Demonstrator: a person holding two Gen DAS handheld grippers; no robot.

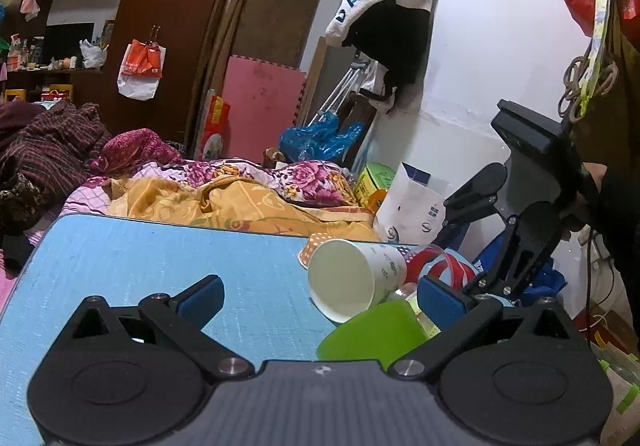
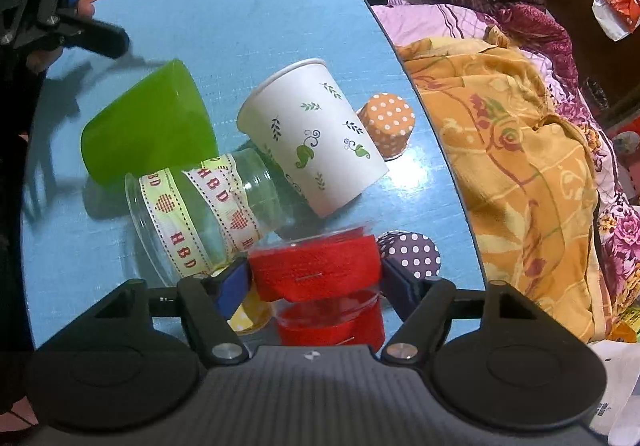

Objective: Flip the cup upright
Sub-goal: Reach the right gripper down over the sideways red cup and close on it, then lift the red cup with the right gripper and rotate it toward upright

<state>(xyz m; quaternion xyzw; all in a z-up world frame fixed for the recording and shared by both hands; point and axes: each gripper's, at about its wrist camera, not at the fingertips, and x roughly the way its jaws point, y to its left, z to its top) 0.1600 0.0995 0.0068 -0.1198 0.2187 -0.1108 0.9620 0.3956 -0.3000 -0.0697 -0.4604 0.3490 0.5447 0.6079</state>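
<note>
In the right wrist view my right gripper (image 2: 314, 282) is shut on a clear plastic cup wrapped in red ribbon (image 2: 316, 268), held close to the camera above the blue table (image 2: 256, 17). A white paper cup with leaf prints (image 2: 312, 133) lies on its side, as do a green plastic cup (image 2: 148, 129) and a clear cup with HBD ribbon (image 2: 196, 213). My left gripper (image 1: 320, 296) is open and empty, low over the table, with the white cup (image 1: 352, 278) and green cup (image 1: 372, 334) just ahead between its fingers. The right gripper (image 1: 516, 246) shows at the right there.
Small polka-dot paper cups stand upside down on the table: an orange one (image 2: 388, 123), a purple one (image 2: 412, 250) and a yellow one (image 2: 252, 314). A bed with an orange blanket (image 2: 512, 149) lies beside the table. Bags and boxes (image 1: 412, 201) crowd its far corner.
</note>
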